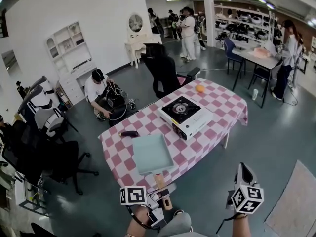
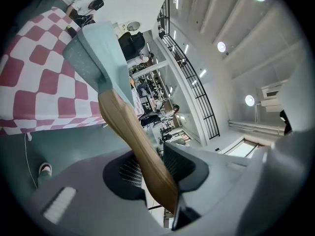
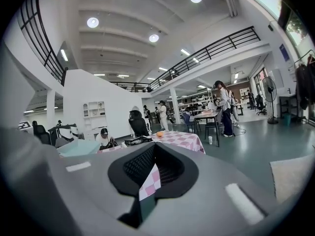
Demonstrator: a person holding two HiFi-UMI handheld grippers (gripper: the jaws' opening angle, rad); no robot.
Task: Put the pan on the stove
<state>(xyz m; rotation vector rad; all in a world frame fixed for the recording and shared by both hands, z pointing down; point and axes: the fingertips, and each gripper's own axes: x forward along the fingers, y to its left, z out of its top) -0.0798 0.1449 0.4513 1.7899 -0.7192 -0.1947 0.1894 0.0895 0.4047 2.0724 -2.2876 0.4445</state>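
Observation:
A pale teal square pan [image 1: 152, 153] sits at the near end of the checkered table [image 1: 224, 105], with its wooden handle [image 1: 160, 181] sticking out past the edge toward me. My left gripper [image 1: 163, 195] is shut on that handle; in the left gripper view the handle [image 2: 138, 141] runs between the pads of the left gripper [image 2: 155, 173] up to the pan [image 2: 96, 48]. The portable gas stove [image 1: 183, 114] stands in the middle of the table, beyond the pan. My right gripper [image 1: 243, 171] hangs off the table's near right, its jaws together and empty in the right gripper view [image 3: 153, 149].
An orange [image 1: 199, 88] lies at the table's far end and a small black object [image 1: 129, 134] lies left of the pan. A black chair [image 1: 160, 73] stands behind the table. A person [image 1: 98, 90] sits on the floor at the left, near more chairs [image 1: 54, 157].

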